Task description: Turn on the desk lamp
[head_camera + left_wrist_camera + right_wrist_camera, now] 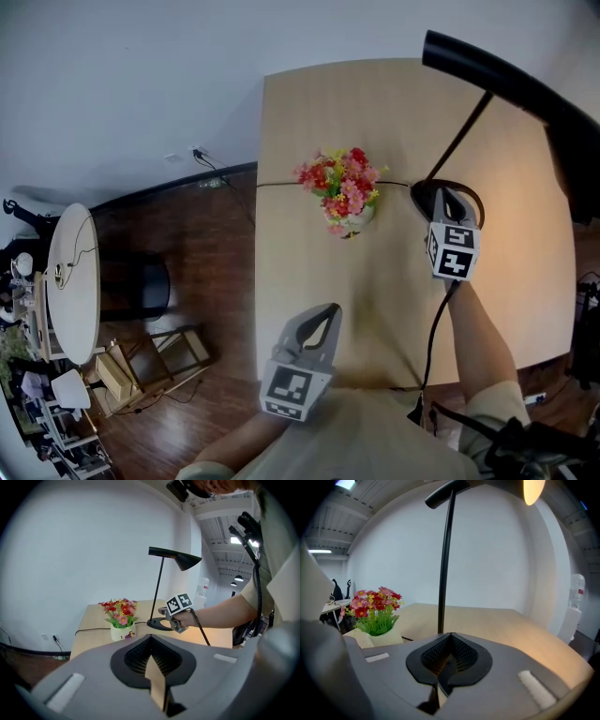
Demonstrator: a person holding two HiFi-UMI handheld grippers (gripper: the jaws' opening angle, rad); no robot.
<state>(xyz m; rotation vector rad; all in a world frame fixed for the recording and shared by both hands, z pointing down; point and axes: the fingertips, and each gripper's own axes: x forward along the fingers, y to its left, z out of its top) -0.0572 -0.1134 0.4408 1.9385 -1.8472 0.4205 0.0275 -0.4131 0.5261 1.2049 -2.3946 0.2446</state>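
Left gripper (328,311) jaws together, empty, above desk (300,141) front edge; right gripper (454,195) closed, empty, at desk lamp (511,80) base (bulb (533,488) lit); flowers (342,183) near, open desktop between.

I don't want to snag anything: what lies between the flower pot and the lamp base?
Between flower pot and lamp base, only a black cord on bare desk; the head view shows it.

Office or studio room. A pale wooden worktop (309,122) stands against a plain white wall (141,75) on a dark wood floor (216,234). It carries a black lamp (487,66) and potted flowers (342,187). A round white table (75,281) sits at nine o'clock. Exposed ceiling beams (225,531) with strip lights overhead; a water dispenser (576,597) at three o'clock.
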